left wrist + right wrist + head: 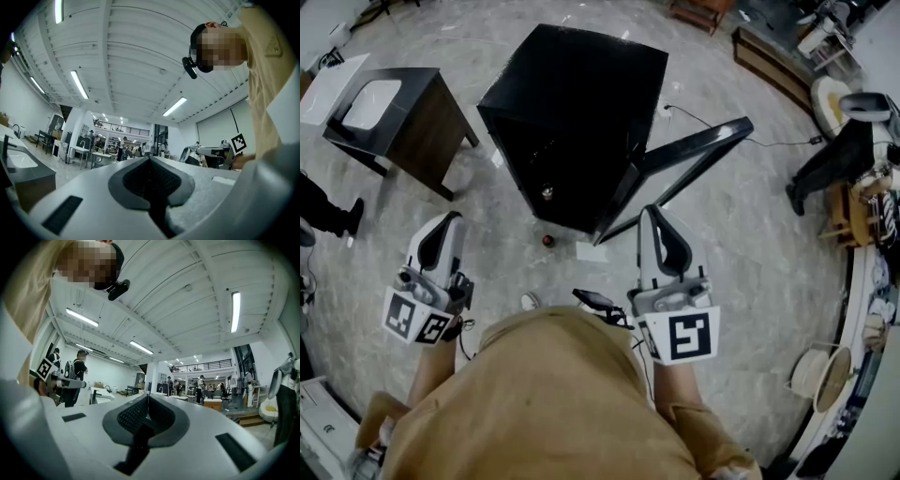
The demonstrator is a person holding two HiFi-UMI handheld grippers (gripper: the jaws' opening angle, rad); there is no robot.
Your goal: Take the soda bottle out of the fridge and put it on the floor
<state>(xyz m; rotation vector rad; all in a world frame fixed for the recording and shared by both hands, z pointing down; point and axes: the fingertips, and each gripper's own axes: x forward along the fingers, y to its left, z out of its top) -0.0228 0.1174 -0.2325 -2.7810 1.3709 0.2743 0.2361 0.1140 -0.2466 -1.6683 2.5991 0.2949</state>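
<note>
The black fridge stands on the floor ahead of me, its door swung open to the right. Low in its dark opening I see a small pale round thing. A small dark red round thing sits on the floor just in front; I cannot tell whether either is the soda bottle. My left gripper and right gripper are held near my body, short of the fridge. In the left gripper view and the right gripper view, each gripper points up at the ceiling, jaws shut and empty.
A dark side table with a white basin stands at the left. A white slip and a small white object lie on the floor near my feet. A cable runs right from the fridge. Someone's shoe shows at the left edge, furniture at the right.
</note>
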